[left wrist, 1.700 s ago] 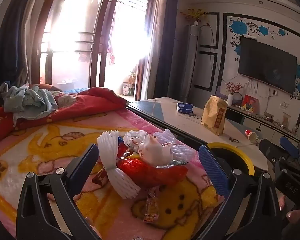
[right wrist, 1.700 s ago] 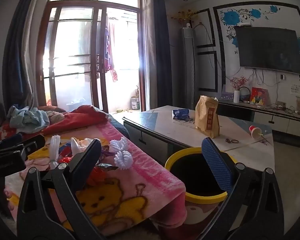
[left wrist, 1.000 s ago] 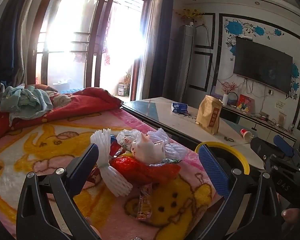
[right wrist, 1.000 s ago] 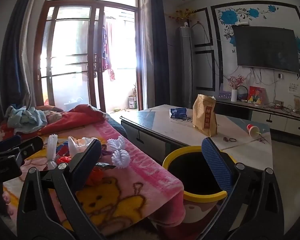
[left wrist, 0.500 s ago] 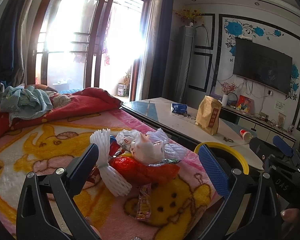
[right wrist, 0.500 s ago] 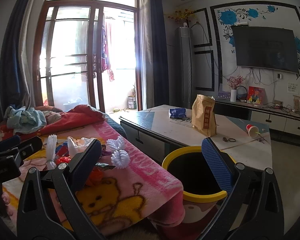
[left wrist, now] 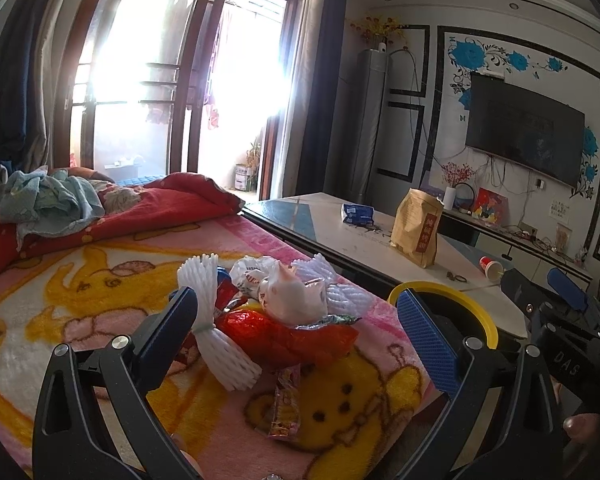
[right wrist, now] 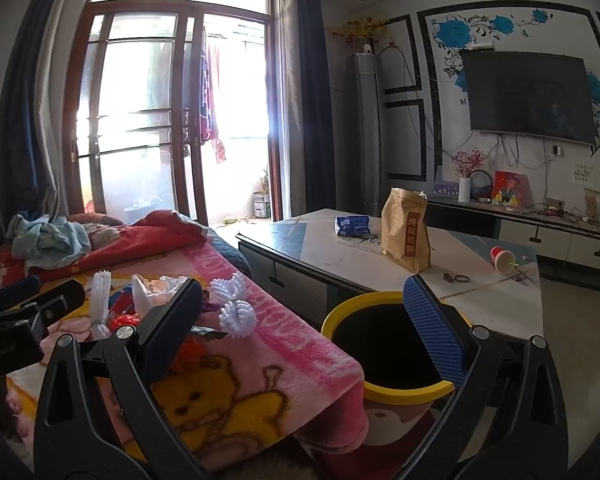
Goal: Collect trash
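Observation:
A pile of trash lies on the pink cartoon blanket [left wrist: 100, 344]: white foam fruit nets [left wrist: 216, 328], a red plastic wrapper [left wrist: 284, 332], a crumpled white bag [left wrist: 288, 292] and a small snack wrapper [left wrist: 286, 408]. My left gripper [left wrist: 300, 336] is open and empty, its jaws wide on either side of the pile, just short of it. My right gripper [right wrist: 304, 320] is open and empty, held over the blanket's edge and the yellow-rimmed black bin [right wrist: 384, 344]. The bin also shows in the left wrist view [left wrist: 452, 312]. Foam nets [right wrist: 236, 312] show in the right wrist view.
A low table [right wrist: 480, 280] behind the bin holds a brown paper bag [right wrist: 406, 236], a blue packet [right wrist: 352, 226] and a tipped red cup [right wrist: 502, 260]. A red quilt [left wrist: 120, 216] with blue clothes [left wrist: 48, 200] lies at the back. The TV [right wrist: 528, 96] hangs on the wall.
Both grippers drifted slightly; the pile and bin keep almost the same place. Both stay open and empty.

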A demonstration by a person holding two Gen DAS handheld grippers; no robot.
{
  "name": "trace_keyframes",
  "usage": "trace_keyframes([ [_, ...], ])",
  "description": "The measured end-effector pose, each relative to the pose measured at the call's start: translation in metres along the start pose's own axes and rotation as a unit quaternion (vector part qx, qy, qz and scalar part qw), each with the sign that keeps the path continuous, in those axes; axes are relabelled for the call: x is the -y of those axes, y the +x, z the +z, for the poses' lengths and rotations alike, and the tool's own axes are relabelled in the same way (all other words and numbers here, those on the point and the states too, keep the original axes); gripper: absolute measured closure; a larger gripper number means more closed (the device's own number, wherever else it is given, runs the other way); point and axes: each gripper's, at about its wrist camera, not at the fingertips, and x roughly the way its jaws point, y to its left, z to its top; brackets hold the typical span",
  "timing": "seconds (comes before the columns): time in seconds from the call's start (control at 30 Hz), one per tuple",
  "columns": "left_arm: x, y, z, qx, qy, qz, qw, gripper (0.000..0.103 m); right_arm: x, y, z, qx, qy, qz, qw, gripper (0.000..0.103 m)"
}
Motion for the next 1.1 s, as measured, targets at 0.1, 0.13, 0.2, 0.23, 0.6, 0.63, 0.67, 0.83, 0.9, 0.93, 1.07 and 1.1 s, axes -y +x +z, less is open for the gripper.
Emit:
trace_keyframes([
  [0.1,-0.001,0.002,-0.001,-0.002,0.000,-0.003,1.0000,0.006,0.001,0.001,-0.001,-0.003,0.000,-0.001,1.000,0.011],
  [0.13,0.000,0.003,-0.002,-0.004,0.000,-0.005,1.0000,0.006,0.001,0.002,-0.001,-0.005,-0.001,-0.002,1.000,0.011],
  [0.2,0.000,0.006,-0.004,-0.008,-0.001,-0.005,1.0000,0.006,0.001,0.003,0.000,-0.009,0.001,0.000,1.000,0.011],
  [0.23,-0.001,0.008,-0.004,-0.009,-0.002,-0.007,0.9999,0.006,0.001,0.004,0.000,-0.011,0.001,0.000,1.000,0.011],
  [0.6,-0.018,0.028,0.012,0.000,-0.022,0.014,0.9997,0.006,-0.010,0.022,0.011,-0.045,-0.002,0.056,0.997,0.011],
  [0.63,-0.022,0.030,0.014,0.003,-0.024,0.021,0.9995,0.006,-0.014,0.025,0.011,-0.048,-0.006,0.064,0.997,0.011],
  [0.67,-0.025,0.031,0.016,0.004,-0.027,0.026,0.9993,0.006,-0.017,0.027,0.012,-0.051,-0.009,0.070,0.996,0.011],
  [0.83,-0.047,0.036,0.024,0.008,-0.045,0.053,0.9976,0.006,-0.040,0.038,0.015,-0.062,-0.024,0.108,0.992,0.011],
  [0.9,-0.057,0.037,0.026,0.009,-0.049,0.064,0.9967,0.006,-0.051,0.044,0.015,-0.067,-0.033,0.123,0.990,0.011],
  [0.93,-0.063,0.037,0.027,0.010,-0.052,0.071,0.9961,0.006,-0.056,0.046,0.015,-0.069,-0.038,0.130,0.988,0.011],
  [1.07,-0.086,0.039,0.028,0.001,-0.066,0.096,0.9932,0.006,-0.075,0.060,0.013,-0.083,-0.051,0.156,0.983,0.011],
  [1.1,-0.093,0.041,0.029,-0.003,-0.070,0.102,0.9922,0.006,-0.080,0.065,0.013,-0.089,-0.054,0.163,0.981,0.011],
])
